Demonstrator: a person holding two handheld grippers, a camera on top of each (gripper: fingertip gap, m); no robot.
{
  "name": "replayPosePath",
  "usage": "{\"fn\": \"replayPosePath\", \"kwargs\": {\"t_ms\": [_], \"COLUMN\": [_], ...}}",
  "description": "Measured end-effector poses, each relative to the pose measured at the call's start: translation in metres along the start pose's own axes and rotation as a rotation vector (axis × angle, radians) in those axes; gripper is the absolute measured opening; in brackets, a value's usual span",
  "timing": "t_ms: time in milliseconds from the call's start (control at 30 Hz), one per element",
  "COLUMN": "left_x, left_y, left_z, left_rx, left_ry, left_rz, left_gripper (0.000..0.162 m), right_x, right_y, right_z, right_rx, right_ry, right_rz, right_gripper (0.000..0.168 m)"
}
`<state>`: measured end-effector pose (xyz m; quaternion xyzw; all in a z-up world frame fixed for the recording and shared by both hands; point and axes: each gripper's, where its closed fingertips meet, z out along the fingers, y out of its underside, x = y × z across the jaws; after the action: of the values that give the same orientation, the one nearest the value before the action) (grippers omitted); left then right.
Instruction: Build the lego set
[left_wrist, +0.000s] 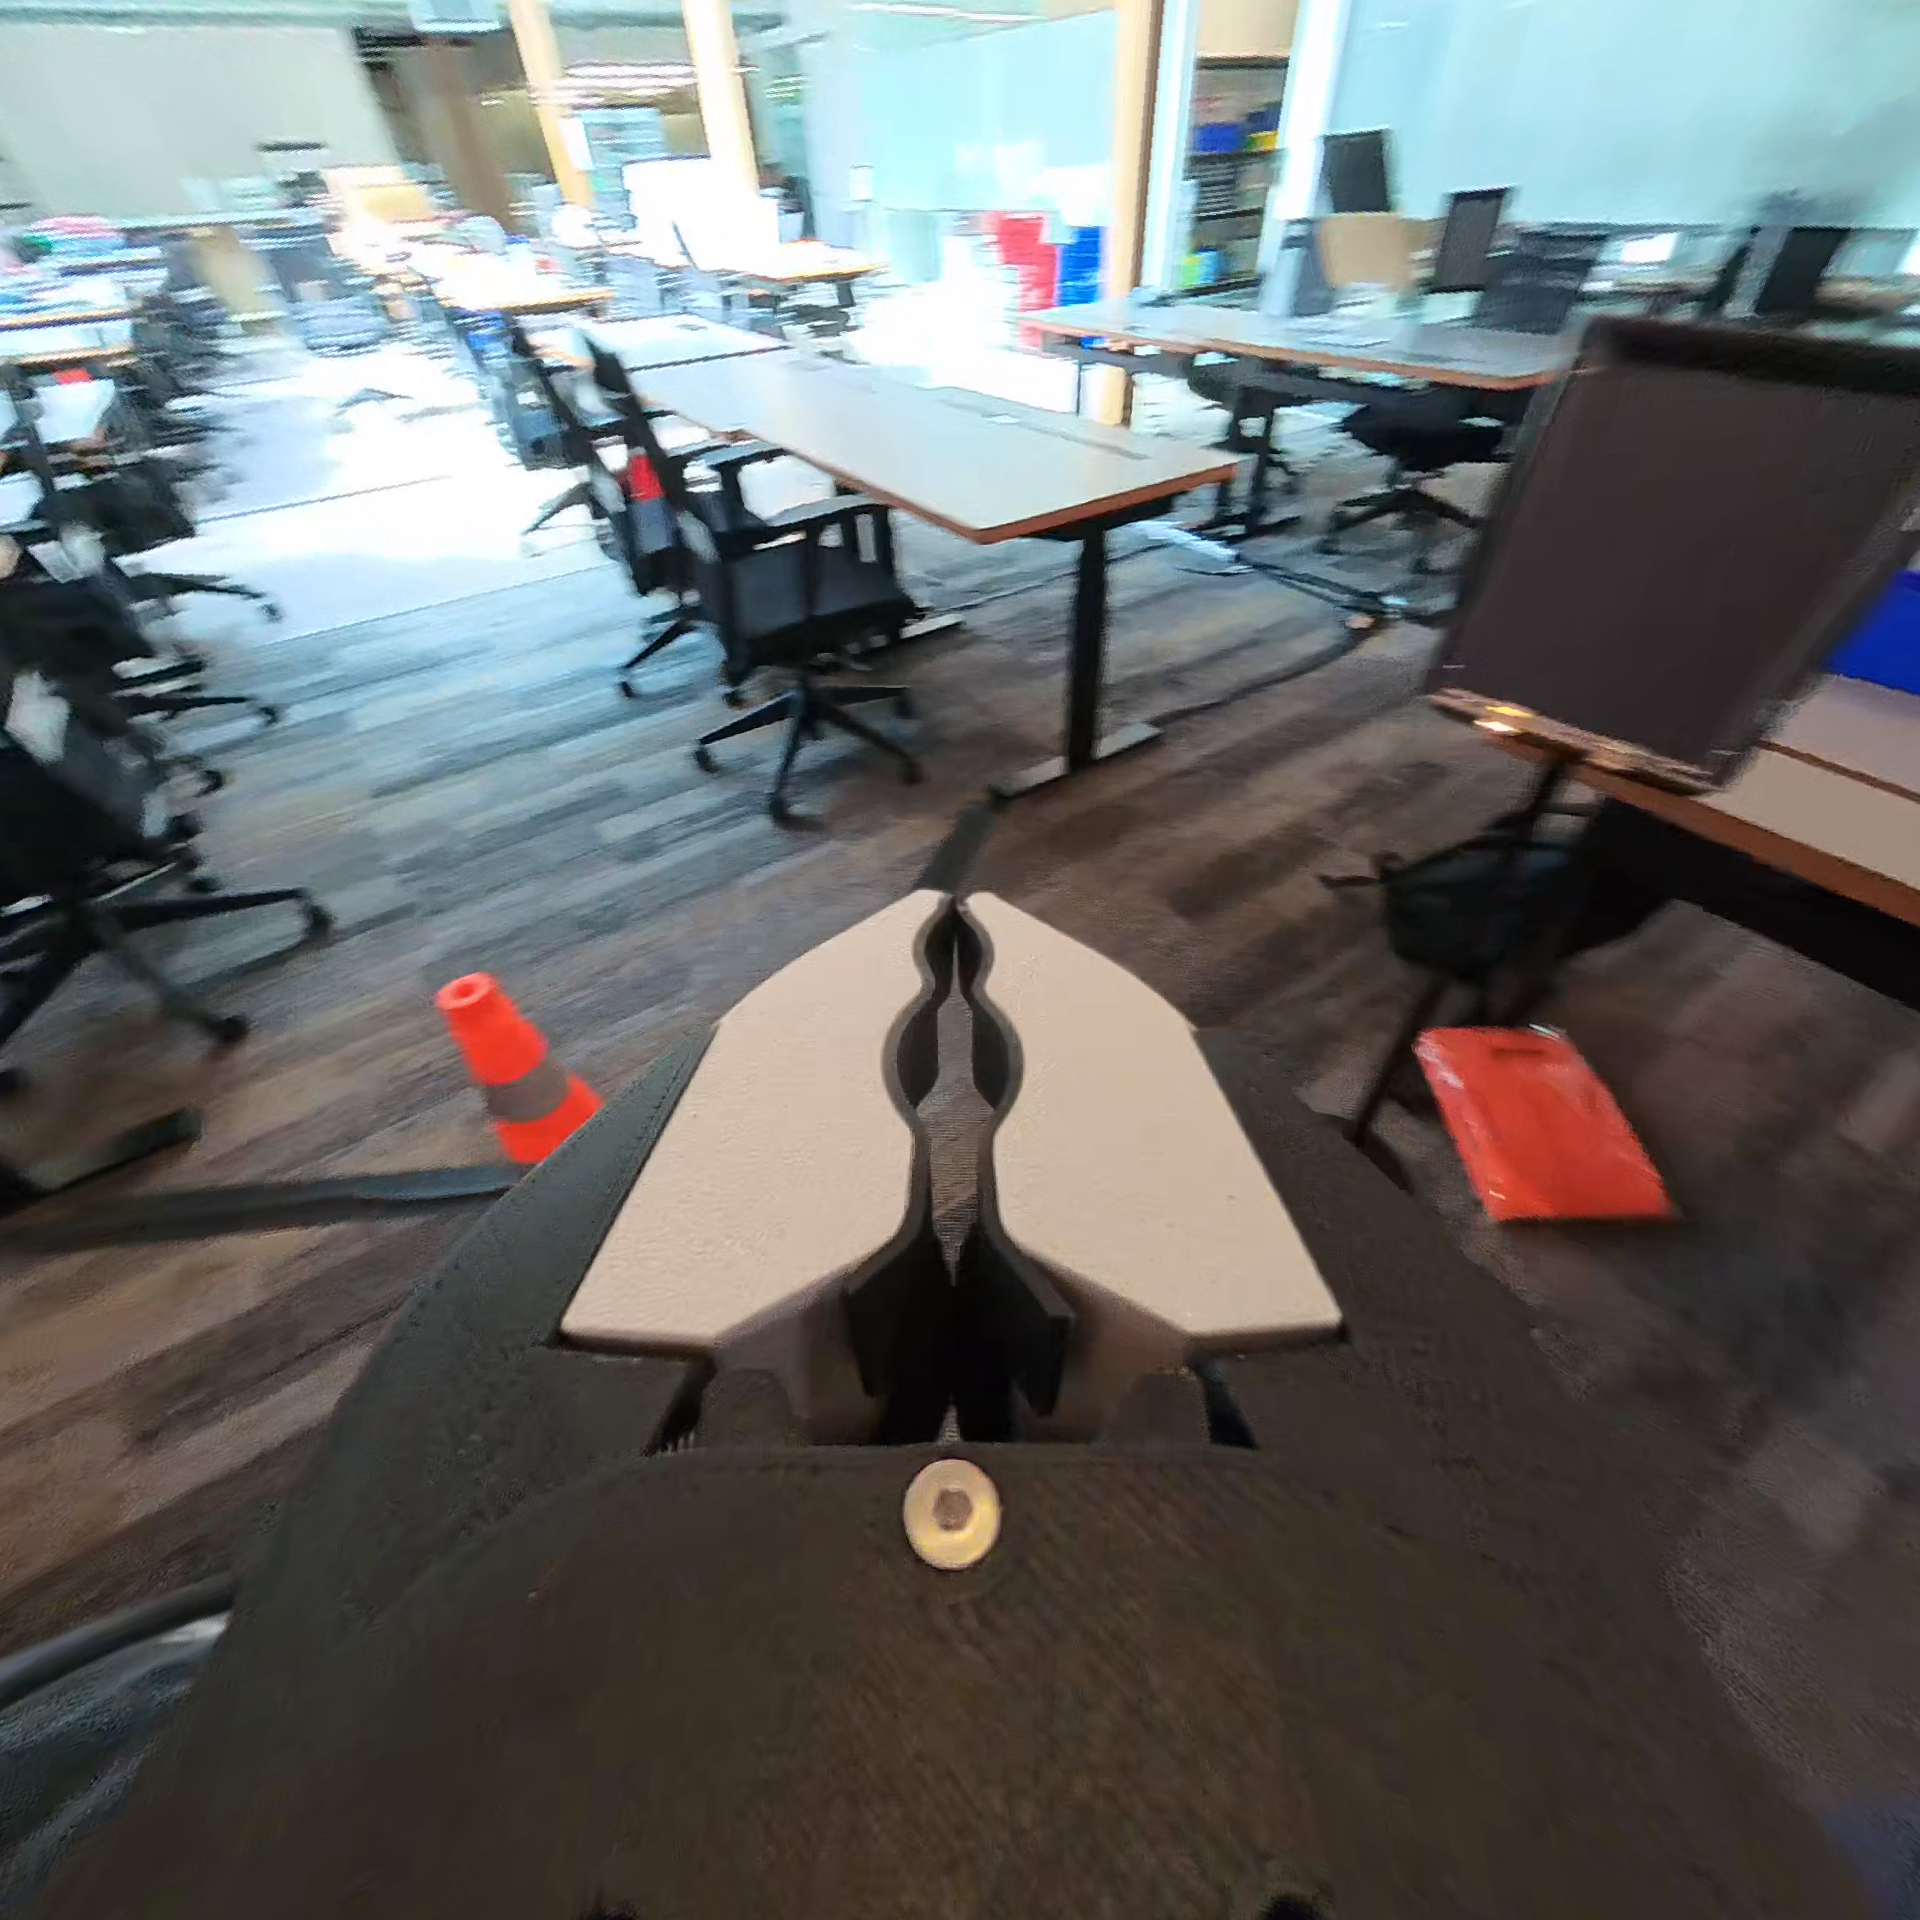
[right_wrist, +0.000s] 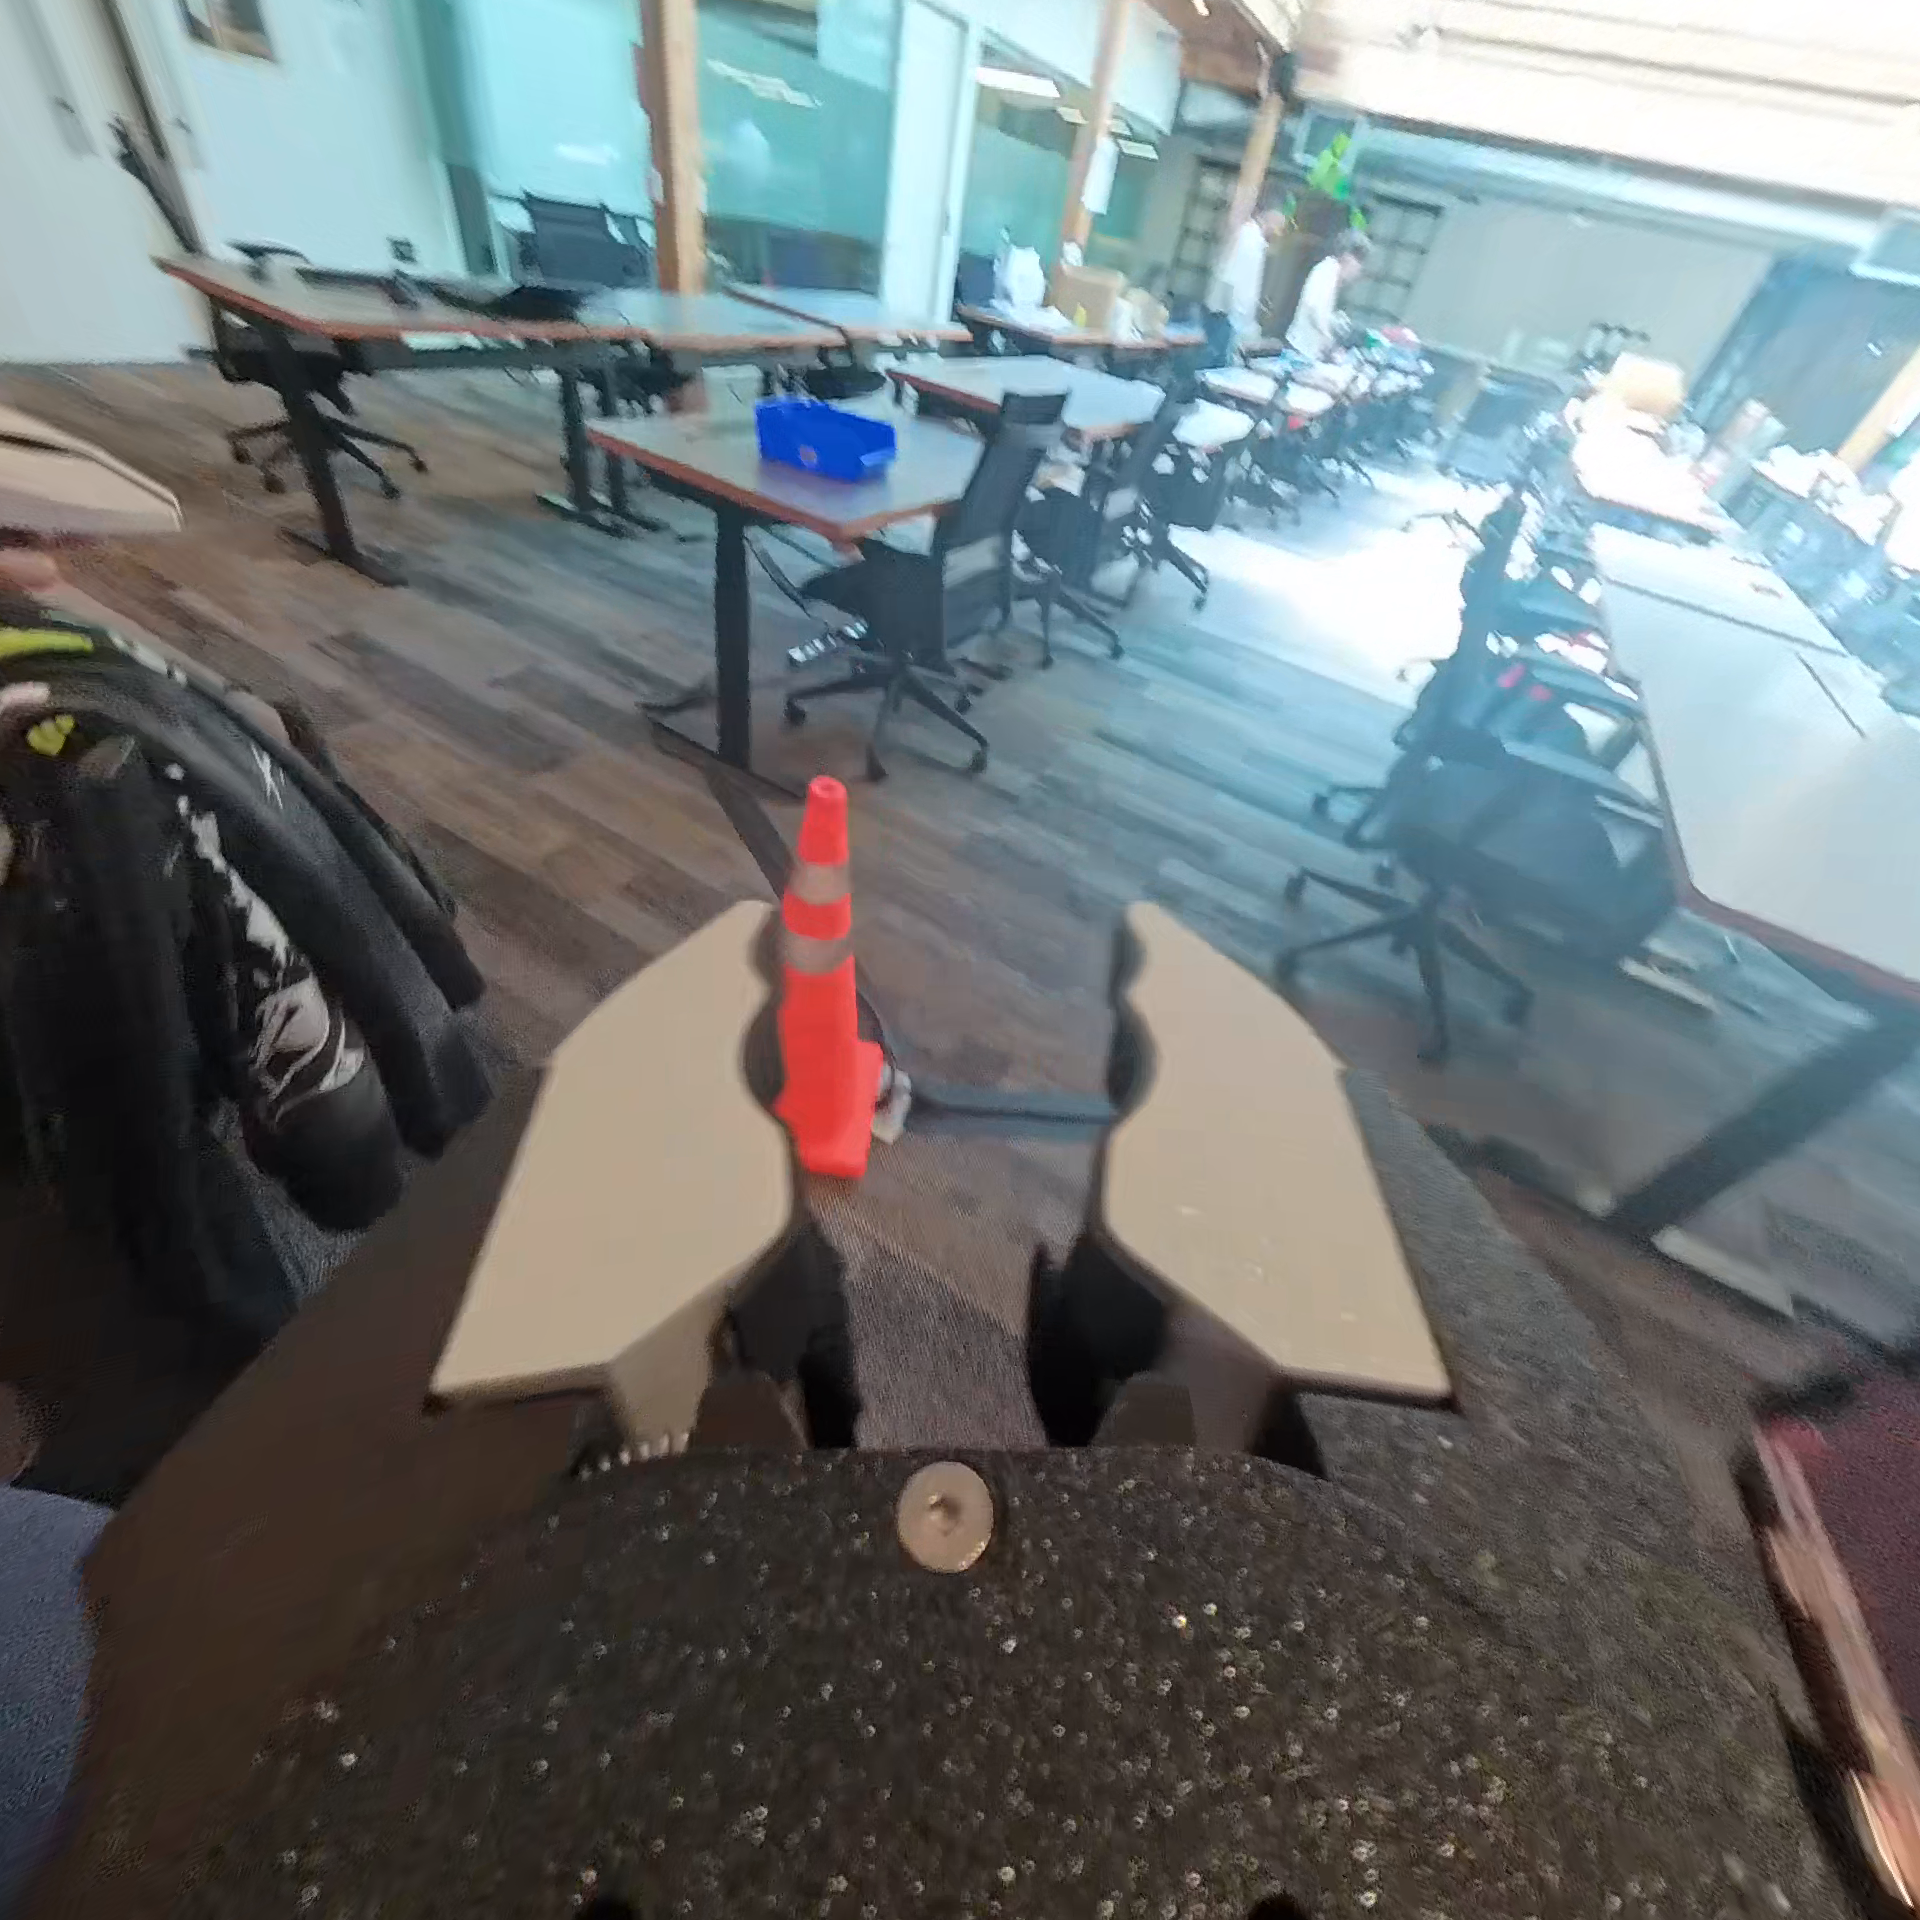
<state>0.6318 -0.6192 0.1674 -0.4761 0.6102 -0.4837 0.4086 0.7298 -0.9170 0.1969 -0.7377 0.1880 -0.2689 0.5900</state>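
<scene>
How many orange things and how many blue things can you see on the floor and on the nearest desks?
Orange: 2, the cone and the flat bag, both on the floor.
Blue: 1, the bin on a desk.
Total: 3.
More coloured patches far back are too blurred to count.

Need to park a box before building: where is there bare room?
Bare carpet lies between the orange cone and the near desk, and right of the cone toward the chair. The blue bin's desk has room. It is crowded by the jackets and by the orange bag.
</scene>
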Motion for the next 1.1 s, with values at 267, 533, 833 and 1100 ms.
{"fn": "replayPosePath", "kwargs": {"t_ms": [267,533,833,1100], "left_x": [-0.15,-0.311,-0.483,-0.702], "left_y": [-0.001,0.027,0.033,0.069], "left_z": [0.057,0.102,0.068,0.003], "left_rx": [-0.012,-0.096,-0.145,0.023], "left_ry": [-0.336,-0.618,-0.915,-1.112], "left_rz": [-0.092,-0.249,-0.277,-0.4], "left_gripper": [0.019,0.116,0.004,0.019], "right_x": [0.022,0.047,-0.139,-0.349], "right_y": [-0.004,-0.03,-0.132,-0.188], "right_z": [0.219,0.485,0.788,0.978], "right_rx": [-0.036,-0.012,0.018,-0.003], "right_ry": [-0.349,-0.489,-1.154,-1.355], "right_rz": [0.072,0.12,0.012,-0.07], "right_gripper": [0.006,0.06,0.0,0.028]}}
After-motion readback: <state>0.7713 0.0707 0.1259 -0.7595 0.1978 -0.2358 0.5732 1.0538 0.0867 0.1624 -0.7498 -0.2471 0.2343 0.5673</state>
